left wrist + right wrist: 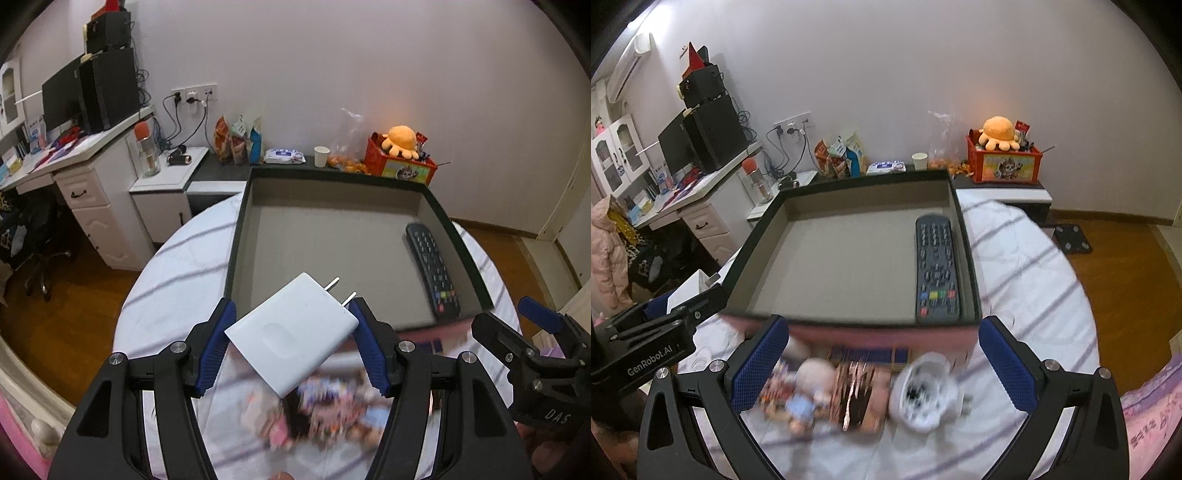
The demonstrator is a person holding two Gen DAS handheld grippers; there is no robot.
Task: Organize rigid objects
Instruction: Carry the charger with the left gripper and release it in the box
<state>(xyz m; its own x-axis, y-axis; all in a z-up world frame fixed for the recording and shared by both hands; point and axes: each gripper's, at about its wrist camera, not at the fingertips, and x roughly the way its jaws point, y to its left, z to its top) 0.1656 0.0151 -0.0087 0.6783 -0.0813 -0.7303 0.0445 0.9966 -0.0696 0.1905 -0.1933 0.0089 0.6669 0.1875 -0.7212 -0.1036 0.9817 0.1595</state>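
Observation:
My left gripper (pixel 291 314) is shut on a white charger plug (pixel 291 332), held tilted above the near-left corner of a black box (pixel 236 229) with a grey floor. Its two prongs point toward the box. A dark remote (pixel 432 269) lies inside along the right wall; it also shows in the right wrist view (pixel 936 269). My right gripper (pixel 882 332) is open and empty above a blurred white round object (pixel 923 395) and a blurred picture booklet (pixel 827 395) on the bed, just in front of the box (pixel 757 236). The right gripper also shows in the left wrist view (pixel 524 332).
The box rests on a white striped bedsheet (pixel 1027 266). Behind it a dark shelf holds snack bags (pixel 236 140), a paper cup (pixel 321 156) and a red crate with an orange plush (pixel 402 155). A white desk with a monitor (pixel 62 96) stands at left.

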